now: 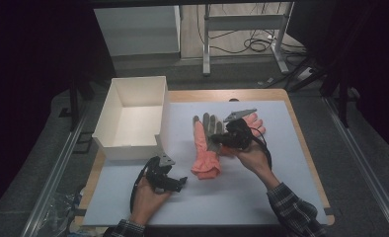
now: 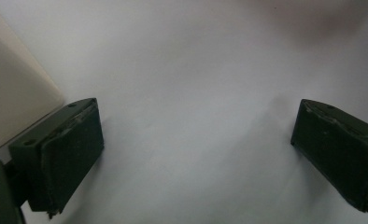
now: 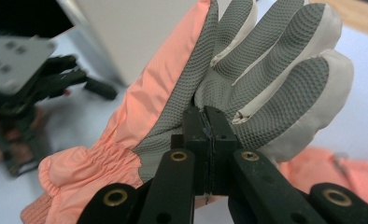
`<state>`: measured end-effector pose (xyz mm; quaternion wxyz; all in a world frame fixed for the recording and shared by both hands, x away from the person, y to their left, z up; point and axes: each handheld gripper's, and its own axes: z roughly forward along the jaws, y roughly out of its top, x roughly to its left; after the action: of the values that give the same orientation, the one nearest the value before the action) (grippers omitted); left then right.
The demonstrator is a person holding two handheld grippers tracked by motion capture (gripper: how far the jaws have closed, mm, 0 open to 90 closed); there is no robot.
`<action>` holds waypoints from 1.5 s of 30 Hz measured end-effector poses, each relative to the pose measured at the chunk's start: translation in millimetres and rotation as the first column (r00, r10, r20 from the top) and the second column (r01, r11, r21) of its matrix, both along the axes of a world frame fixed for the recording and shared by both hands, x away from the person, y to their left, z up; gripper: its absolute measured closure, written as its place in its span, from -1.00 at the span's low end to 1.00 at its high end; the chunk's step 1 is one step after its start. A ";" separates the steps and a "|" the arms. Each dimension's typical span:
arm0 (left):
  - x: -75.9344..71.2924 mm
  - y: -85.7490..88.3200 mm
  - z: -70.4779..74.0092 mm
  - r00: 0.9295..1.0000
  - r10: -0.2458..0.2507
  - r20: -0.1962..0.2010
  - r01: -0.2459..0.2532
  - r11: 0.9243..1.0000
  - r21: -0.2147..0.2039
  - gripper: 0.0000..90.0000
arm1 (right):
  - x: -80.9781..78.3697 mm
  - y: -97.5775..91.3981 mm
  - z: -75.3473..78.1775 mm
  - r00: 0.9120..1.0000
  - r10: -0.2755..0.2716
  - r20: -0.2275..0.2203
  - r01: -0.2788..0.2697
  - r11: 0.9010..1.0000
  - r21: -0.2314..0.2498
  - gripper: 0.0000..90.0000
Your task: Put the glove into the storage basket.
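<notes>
Your right gripper [image 3: 205, 140] pinches the grey-palmed orange glove [image 3: 229, 79].

The glove lies near the middle of the counter [image 1: 281, 187], beside the open white box [image 1: 133, 111] at the far left corner; a second orange glove [image 1: 255, 122] lies just behind it. Your left gripper [image 2: 196, 154] rests near the counter's front left edge, jaws wide apart over bare surface, nothing between them.

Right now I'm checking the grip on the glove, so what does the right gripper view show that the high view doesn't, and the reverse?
Right gripper view: the right gripper pinching the glove at its grey palm, jaws shut on it.
High view: the white box is empty, and both hands are in frame.
Both: the glove, a second glove behind it, the left gripper and the box.
</notes>
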<state>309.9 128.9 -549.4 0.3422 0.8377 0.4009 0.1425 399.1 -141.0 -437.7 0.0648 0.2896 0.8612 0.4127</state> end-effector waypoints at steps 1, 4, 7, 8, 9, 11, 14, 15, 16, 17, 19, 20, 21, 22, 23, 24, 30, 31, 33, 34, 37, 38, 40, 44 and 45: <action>0.0 0.0 0.0 1.000 0.000 0.000 0.000 1.000 0.000 -0.95 | 0.0 0.0 0.0 1.000 0.000 0.000 0.000 1.000 0.000 0.97; 0.0 -0.2 -0.1 1.000 0.002 0.001 -0.002 1.000 -0.002 -0.95 | -16.1 -6.6 -4.4 1.000 0.005 -0.017 -0.005 1.000 -0.001 0.97; 0.2 -0.1 -0.1 1.000 0.000 0.002 0.000 1.000 -0.001 -0.95 | -30.6 -12.6 -11.6 0.999 0.010 -0.038 -0.010 1.000 -0.002 0.97; 0.1 -0.3 -0.2 1.000 0.003 0.002 -0.003 1.000 -0.005 -0.95 | -35.2 -14.9 -14.9 0.999 0.014 -0.049 -0.014 1.000 0.004 0.97; 0.1 -0.2 -0.2 1.000 0.002 0.002 -0.002 1.000 -0.003 -0.95 | -42.8 -19.0 -22.1 0.998 0.021 -0.067 -0.020 1.000 0.010 0.97; 0.1 0.0 -0.1 1.000 0.000 0.002 0.000 1.000 -0.001 -0.95 | -48.0 -22.5 -30.0 0.996 0.019 -0.090 -0.018 1.000 0.014 0.97; -0.1 -0.1 0.0 1.000 0.001 -0.002 -0.001 1.000 -0.001 -0.95 | -50.1 -26.7 -42.8 0.995 0.002 -0.104 -0.002 1.000 0.006 0.97; -0.1 0.0 0.0 1.000 0.001 -0.001 -0.001 1.000 0.002 -0.95 | -50.1 -26.7 -42.8 0.995 0.002 -0.104 -0.002 1.000 0.006 0.97; -0.1 0.0 0.1 1.000 0.001 0.000 -0.001 1.000 0.002 -0.95 | -49.7 -27.3 -47.0 0.994 -0.003 -0.109 0.003 1.000 0.001 0.97; 0.0 0.0 0.0 1.000 0.000 0.000 0.000 1.000 0.002 -0.95 | -49.0 -27.8 -51.7 0.994 -0.009 -0.110 0.008 1.000 -0.012 0.97; -0.1 -0.1 0.0 1.000 0.001 -0.001 -0.001 1.000 0.001 -0.95 | -47.5 -27.3 -60.2 0.994 -0.016 -0.107 0.014 1.000 -0.024 0.95; -0.1 0.0 0.0 1.000 0.000 -0.001 0.000 1.000 0.001 -0.95 | -47.5 -27.3 -60.2 0.994 -0.016 -0.107 0.014 1.000 -0.024 0.95; 0.0 -0.1 -0.1 1.000 0.000 -0.001 0.000 1.000 0.000 -0.95 | -47.3 -27.1 -61.6 0.995 -0.015 -0.101 0.012 1.000 -0.028 0.92; -0.1 -0.1 -0.1 1.000 0.000 -0.001 0.000 1.000 0.000 -0.95 | -47.1 -27.0 -62.4 0.996 -0.012 -0.089 0.009 1.000 -0.029 0.85; -0.1 -0.1 0.0 1.000 0.000 -0.001 0.000 1.000 -0.001 -0.95 | -46.7 -27.3 -61.8 0.997 -0.009 -0.080 0.007 1.000 -0.029 0.79; 0.0 0.1 0.0 1.000 -0.001 0.000 0.001 1.000 0.001 -0.95 | -46.3 -27.3 -60.2 0.997 -0.005 -0.076 0.003 1.000 -0.027 0.73; 0.0 0.0 0.0 1.000 0.000 0.000 0.000 1.000 0.001 -0.95 | -42.4 -32.0 -43.6 0.999 -0.037 0.004 0.037 0.998 -0.047 0.38; -0.1 -0.2 -0.1 1.000 0.002 0.000 -0.002 1.000 -0.003 -0.95 | -41.2 -33.6 -41.9 0.999 -0.042 0.008 0.042 0.998 -0.046 0.36; 0.0 -0.2 -0.2 1.000 0.002 0.000 -0.002 1.000 -0.002 -0.95 | -37.3 -38.3 -38.3 0.998 -0.060 0.023 0.061 0.997 -0.047 0.31; 0.0 -0.2 -0.1 1.000 0.002 0.000 -0.002 1.000 -0.002 -0.95 | -34.9 -41.2 -36.9 0.997 -0.071 0.027 0.072 0.996 -0.045 0.29; 0.0 0.0 0.0 1.000 -0.001 -0.001 0.001 1.000 0.000 -0.95 | -26.6 -49.6 -33.6 0.993 -0.107 0.053 0.110 0.992 -0.054 0.23; -0.1 -0.1 -0.1 1.000 0.000 -0.002 0.000 1.000 -0.001 -0.95 | -22.6 -53.4 -32.1 0.990 -0.123 0.064 0.127 0.990 -0.061 0.21; -0.1 -0.2 -0.1 1.000 0.002 -0.001 -0.002 1.000 -0.003 -0.95 | -11.9 -61.3 -28.5 0.983 -0.162 0.086 0.167 0.984 -0.065 0.15; -0.1 -0.4 -0.2 1.000 0.004 -0.001 -0.004 1.000 -0.006 -0.95 | 1.2 -68.6 -23.9 0.971 -0.212 0.110 0.220 0.973 -0.067 0.10; -0.2 -0.4 -0.3 1.000 0.004 -0.001 -0.004 1.000 -0.006 -0.95 | 10.5 -72.3 -21.3 0.962 -0.245 0.124 0.255 0.965 -0.069 0.08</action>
<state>309.7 128.4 -549.7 0.3442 0.8361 0.4031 0.1416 409.5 -213.3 -459.0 0.1779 0.3688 0.8292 0.3804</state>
